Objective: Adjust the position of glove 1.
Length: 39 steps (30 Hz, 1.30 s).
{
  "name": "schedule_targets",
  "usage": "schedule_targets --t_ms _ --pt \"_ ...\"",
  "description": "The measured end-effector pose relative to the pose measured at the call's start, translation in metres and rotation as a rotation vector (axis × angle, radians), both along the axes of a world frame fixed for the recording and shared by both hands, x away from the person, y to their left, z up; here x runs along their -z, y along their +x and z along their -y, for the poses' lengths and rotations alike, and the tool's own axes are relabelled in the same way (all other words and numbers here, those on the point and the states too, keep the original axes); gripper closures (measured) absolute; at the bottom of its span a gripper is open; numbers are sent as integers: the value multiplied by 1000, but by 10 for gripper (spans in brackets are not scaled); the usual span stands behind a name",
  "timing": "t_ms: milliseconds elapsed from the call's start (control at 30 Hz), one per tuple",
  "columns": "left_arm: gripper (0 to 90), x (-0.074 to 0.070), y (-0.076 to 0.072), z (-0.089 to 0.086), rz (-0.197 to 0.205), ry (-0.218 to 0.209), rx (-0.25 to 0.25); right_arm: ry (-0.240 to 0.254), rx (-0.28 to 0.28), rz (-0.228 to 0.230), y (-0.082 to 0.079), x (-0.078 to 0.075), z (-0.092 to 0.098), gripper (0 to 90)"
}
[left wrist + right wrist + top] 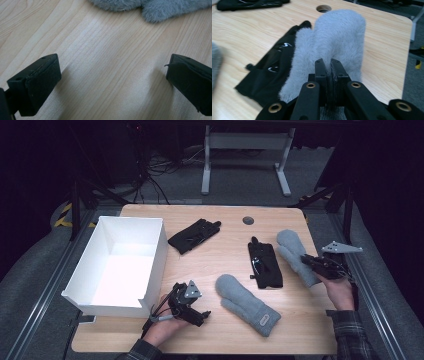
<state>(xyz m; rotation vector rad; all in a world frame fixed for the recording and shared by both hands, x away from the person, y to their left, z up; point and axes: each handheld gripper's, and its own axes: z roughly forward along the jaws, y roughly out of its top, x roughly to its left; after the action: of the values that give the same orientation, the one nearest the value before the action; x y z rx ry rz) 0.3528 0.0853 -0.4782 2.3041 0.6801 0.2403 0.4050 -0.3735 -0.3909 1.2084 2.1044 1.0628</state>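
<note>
Two grey fleece mittens and two black gloves lie on the wooden table. My right gripper is shut on the cuff end of the right grey mitten, whose rounded tip points to the table's far edge. A black glove lies just left of that mitten. The other grey mitten lies near the front, right of my left gripper. That gripper is open over bare wood, with nothing between its pads. The second black glove lies at the back centre.
A white open box stands at the table's left side, right beside my left hand. A round cable hole sits near the far edge. Table legs and cables are on the floor behind.
</note>
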Motion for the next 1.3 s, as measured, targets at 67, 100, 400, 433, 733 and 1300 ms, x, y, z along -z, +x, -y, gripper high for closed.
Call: schedule_targets --t_ms 67,100,400,433,733,1300 --pt "1 0 0 0 0 0 2 7 -16 2 -5 -2 -3 863" --pt "1 0 0 0 0 0 3 15 -22 3 -7 -2 -4 863" --pt "1 0 0 0 0 0 4 12 -98 12 -26 -7 -24 865" --pt "1 0 0 0 0 0 4 12 -98 12 -26 -7 -24 865" --pt "1 0 0 0 -1 -1 3 10 -185 11 -46 -11 -45 867" --pt "1 0 0 1 0 -2 3 24 -363 -5 -73 -12 -92 879"
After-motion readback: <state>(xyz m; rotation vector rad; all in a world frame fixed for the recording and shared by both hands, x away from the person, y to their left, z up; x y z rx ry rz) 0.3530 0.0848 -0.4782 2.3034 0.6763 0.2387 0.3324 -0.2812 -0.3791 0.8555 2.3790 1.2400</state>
